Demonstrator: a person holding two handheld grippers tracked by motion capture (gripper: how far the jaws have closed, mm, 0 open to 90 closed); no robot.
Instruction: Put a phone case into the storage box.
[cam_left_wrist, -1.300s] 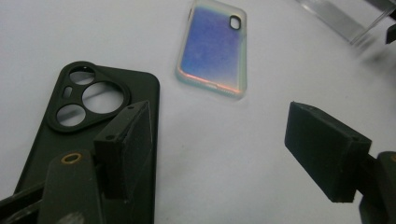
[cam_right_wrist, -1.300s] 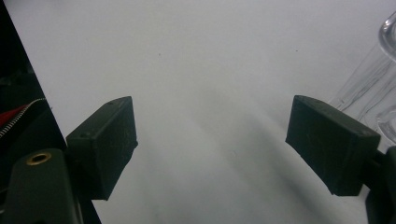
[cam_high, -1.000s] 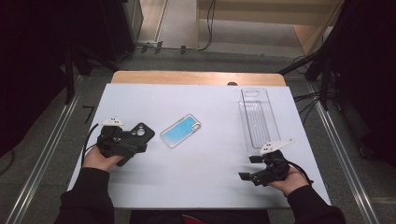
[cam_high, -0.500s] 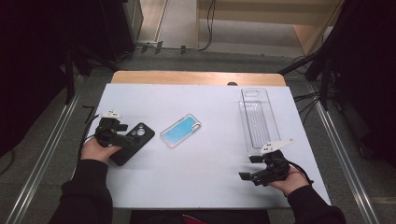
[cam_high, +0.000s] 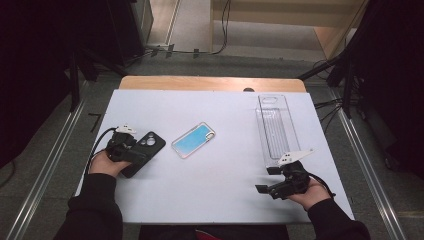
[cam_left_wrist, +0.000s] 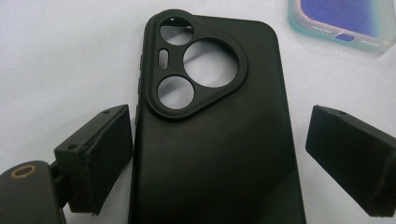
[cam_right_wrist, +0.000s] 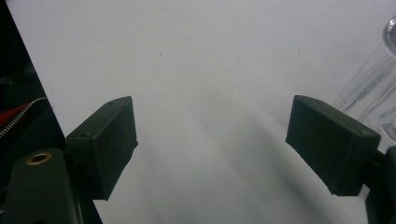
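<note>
The black phone case (cam_left_wrist: 212, 130) lies flat on the counter (cam_high: 225, 195), at its left side, between the left tool's (cam_high: 131, 150) open jaws, which have just narrowed slightly. Closing off-centre could skid it (soft rubber flexes). The right tool (cam_high: 272, 181) waits open, empty.

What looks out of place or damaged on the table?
Nothing stands out. The black phone case lies flat and whole, camera cutouts empty, between the open pads of the left claw. The blue phone case and the clear tray lie flat, apart from each other.
</note>
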